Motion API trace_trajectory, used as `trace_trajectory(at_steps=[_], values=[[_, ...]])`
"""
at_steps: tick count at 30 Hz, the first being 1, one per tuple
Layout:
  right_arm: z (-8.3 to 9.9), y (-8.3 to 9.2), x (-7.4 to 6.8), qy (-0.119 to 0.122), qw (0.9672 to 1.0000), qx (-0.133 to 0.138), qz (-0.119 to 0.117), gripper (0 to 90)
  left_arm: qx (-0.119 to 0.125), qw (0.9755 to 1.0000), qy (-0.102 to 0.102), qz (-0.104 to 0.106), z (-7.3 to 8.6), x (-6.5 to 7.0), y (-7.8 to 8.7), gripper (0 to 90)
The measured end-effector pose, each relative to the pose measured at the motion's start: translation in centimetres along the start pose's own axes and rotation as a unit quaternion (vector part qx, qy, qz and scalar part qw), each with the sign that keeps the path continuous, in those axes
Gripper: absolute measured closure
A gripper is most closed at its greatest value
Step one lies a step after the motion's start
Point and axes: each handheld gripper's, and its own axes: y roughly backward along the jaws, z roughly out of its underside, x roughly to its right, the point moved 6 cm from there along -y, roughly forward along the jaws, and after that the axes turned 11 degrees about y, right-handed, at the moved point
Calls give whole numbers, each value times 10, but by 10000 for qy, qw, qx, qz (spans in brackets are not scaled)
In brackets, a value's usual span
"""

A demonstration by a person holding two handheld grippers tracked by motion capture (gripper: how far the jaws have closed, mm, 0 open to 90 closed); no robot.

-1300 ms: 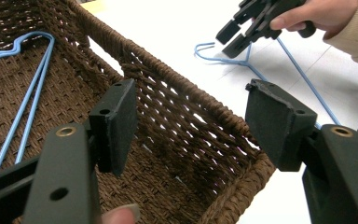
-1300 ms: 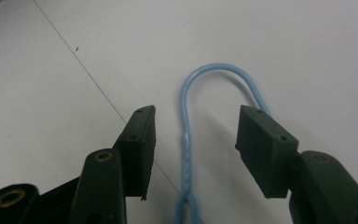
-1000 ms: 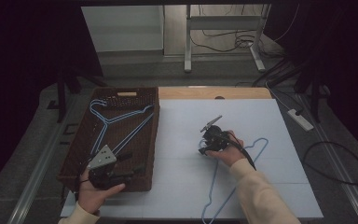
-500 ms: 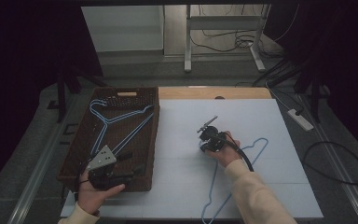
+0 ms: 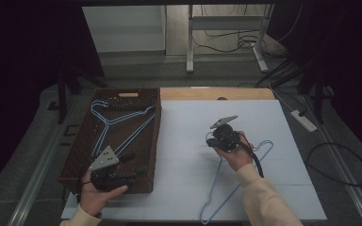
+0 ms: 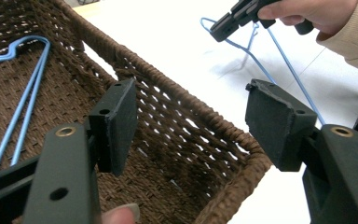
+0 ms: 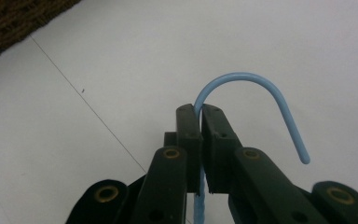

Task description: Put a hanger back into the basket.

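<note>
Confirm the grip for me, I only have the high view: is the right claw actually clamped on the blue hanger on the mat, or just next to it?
Observer: Clamped. In the right gripper view the right claw is shut on the neck of the blue wire hanger, just below its hook.
Operator: Is the hook off the mat?
Observer: In the left gripper view the hook end is raised above the white mat; the hanger's lower part I cannot judge.
Operator: Left claw holding anything?
Observer: No. The left claw is open, its pads either side of the wicker basket wall without pressing on it.
</note>
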Motion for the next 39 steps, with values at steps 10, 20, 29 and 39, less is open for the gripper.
trace_trajectory(at_steps=[10, 20, 29, 39], values=[[0, 21, -1, 12, 9992, 400, 56, 873, -42, 9999, 16, 90, -6, 13, -6, 343], [0, 33, -1, 17, 9979, 632, 119, 873, -265, 9992, -112, 295, -15, 43, -38, 339], [-2, 37, -4, 42, 9970, 761, 142, 874, -551, 9967, -222, 551, -23, 69, -73, 333], [-5, 40, -5, 40, 9964, 837, 142, 875, -937, 9937, -92, 612, -19, 82, -105, 325]])
